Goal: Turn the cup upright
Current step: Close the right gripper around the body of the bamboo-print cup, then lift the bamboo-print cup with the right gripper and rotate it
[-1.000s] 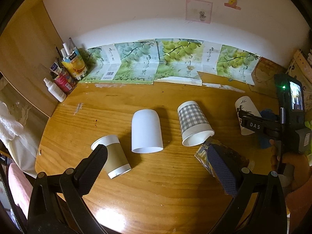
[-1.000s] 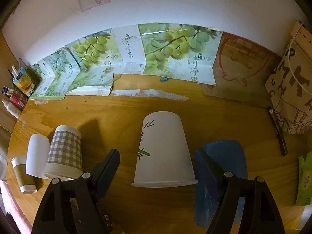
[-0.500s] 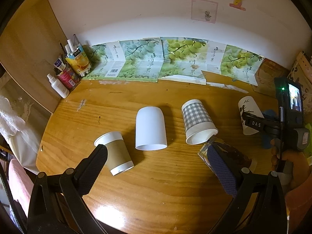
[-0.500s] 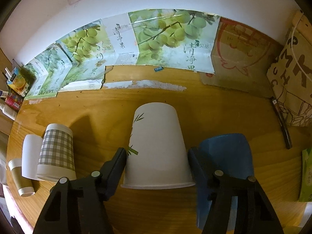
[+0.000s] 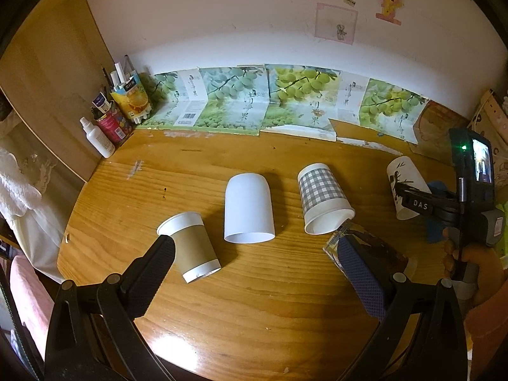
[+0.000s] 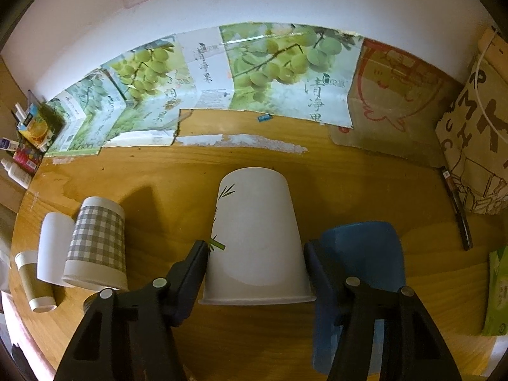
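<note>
Table (image 5: pixel 254 301) with four cups, all mouth-down; none is yet turned upright.

Bamboo cup (image 6: pixel 257 238), farthest right in the row, is framed by the right gripper (image 6: pixel 256 254), whose fingers lie against its two sides; whether it is clamped cannot be told. Lifting and inverting are judged still to come. White cup (image 5: pixel 249 209), checked cup (image 5: pixel 322 201) and brown cup (image 5: pixel 193 250) are left untouched. Left gripper (image 5: pixel 254 255) is held wide apart, empty, above the near edge.
</note>
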